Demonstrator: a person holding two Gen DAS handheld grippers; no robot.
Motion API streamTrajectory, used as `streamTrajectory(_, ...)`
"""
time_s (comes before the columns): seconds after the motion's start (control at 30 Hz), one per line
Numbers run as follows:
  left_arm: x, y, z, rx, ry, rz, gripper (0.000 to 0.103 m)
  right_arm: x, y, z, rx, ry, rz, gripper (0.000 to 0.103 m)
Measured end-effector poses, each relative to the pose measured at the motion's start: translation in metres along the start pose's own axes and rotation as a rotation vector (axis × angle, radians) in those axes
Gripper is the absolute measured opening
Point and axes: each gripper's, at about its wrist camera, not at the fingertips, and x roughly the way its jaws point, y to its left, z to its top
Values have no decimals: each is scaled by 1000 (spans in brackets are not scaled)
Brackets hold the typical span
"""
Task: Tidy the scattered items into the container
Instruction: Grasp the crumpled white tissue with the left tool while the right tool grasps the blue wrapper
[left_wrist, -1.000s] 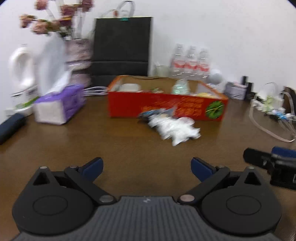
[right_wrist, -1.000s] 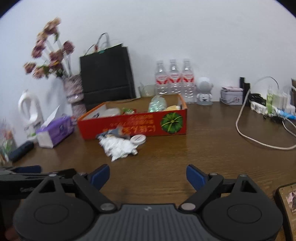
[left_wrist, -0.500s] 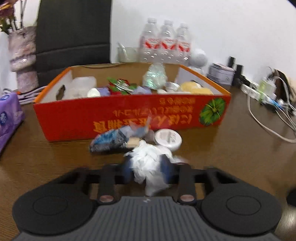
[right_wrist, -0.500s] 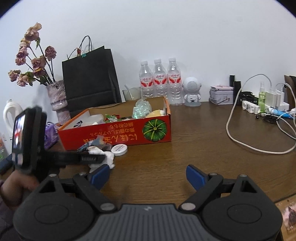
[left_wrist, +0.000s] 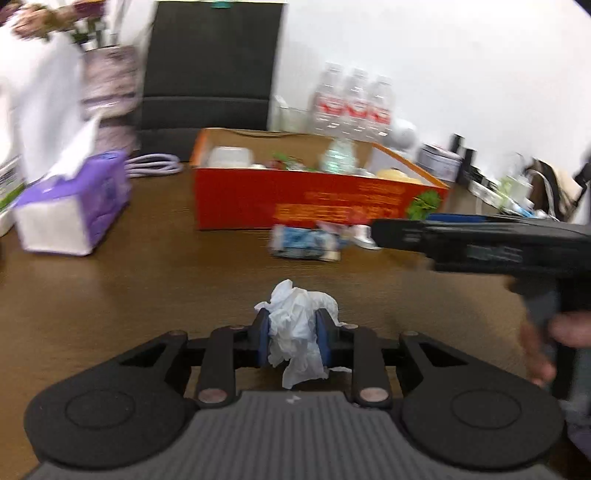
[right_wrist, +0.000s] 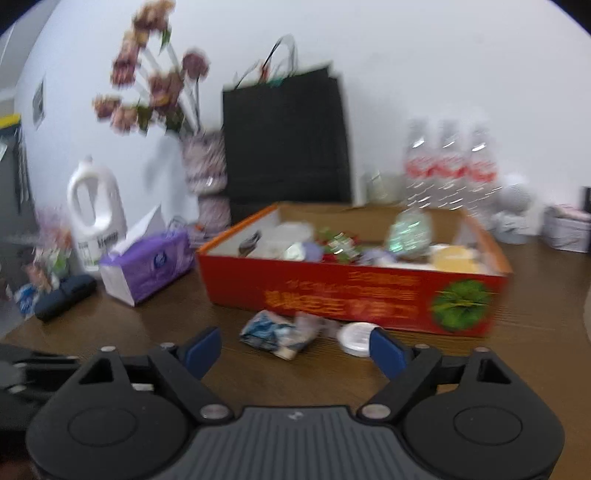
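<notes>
My left gripper (left_wrist: 291, 341) is shut on a crumpled white tissue (left_wrist: 295, 314), held just above the brown table a short way in front of the red cardboard box (left_wrist: 295, 199). A blue snack wrapper (left_wrist: 303, 242) and a white round lid (left_wrist: 364, 236) lie against the box's front wall. In the right wrist view my right gripper (right_wrist: 295, 349) has its jaws closing. The wrapper (right_wrist: 273, 328) lies just ahead in the gap, untouched by the pads, and the lid (right_wrist: 356, 334) sits by the right finger. The box (right_wrist: 332, 295) holds several items.
A purple tissue box (left_wrist: 70, 210) stands left of the red box. A black paper bag (left_wrist: 210, 66), a flower vase (right_wrist: 205, 166) and water bottles (left_wrist: 351, 103) line the wall. A white jug (right_wrist: 96, 210) and a dark roll (right_wrist: 64, 295) sit far left. A hand (left_wrist: 535, 354) holds the right gripper's body (left_wrist: 480, 243).
The left gripper closed on the tissue and drew back from the box with it. The right gripper swung left to face the wrapper and lid, its jaws narrower.
</notes>
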Motion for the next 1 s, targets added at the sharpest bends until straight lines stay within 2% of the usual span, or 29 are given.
streamTrajectory(0.1,0,14,-1,-40,-3,32,26,37,3,10,31,55,34,65)
streamTrajectory(0.17,0,21,-1,-71,-5,33,26,53,8,12,9,75,10,64)
streamTrajectory(0.23,3,23,-1,-81,-2,47,26,71,15,11,-37,117,-47,58)
streamTrajectory(0.3,4,23,-1,-84,-2,59,26,77,18,9,-58,124,-68,50)
streamTrajectory(0.33,3,22,-1,-85,-5,59,26,77,20,9,-63,123,-66,45)
streamTrajectory(0.4,2,21,-2,-88,-9,64,26,73,24,7,-72,126,-58,24)
streamTrajectory(0.5,-3,18,-5,-87,-13,87,26,62,31,-2,-77,124,-56,13)
streamTrajectory(0.63,-19,10,-13,-103,-26,84,26,23,36,-21,-51,109,-27,12)
streamTrajectory(0.73,-31,-1,-23,-102,-19,74,26,-31,47,-41,-123,28,-34,12)
streamTrajectory(0.9,-55,-31,-35,-73,-53,40,26,-117,65,-74,-289,-118,-121,12)
streamTrajectory(1.0,-67,-55,-37,-21,-80,17,26,-147,63,-82,-282,-151,-154,13)
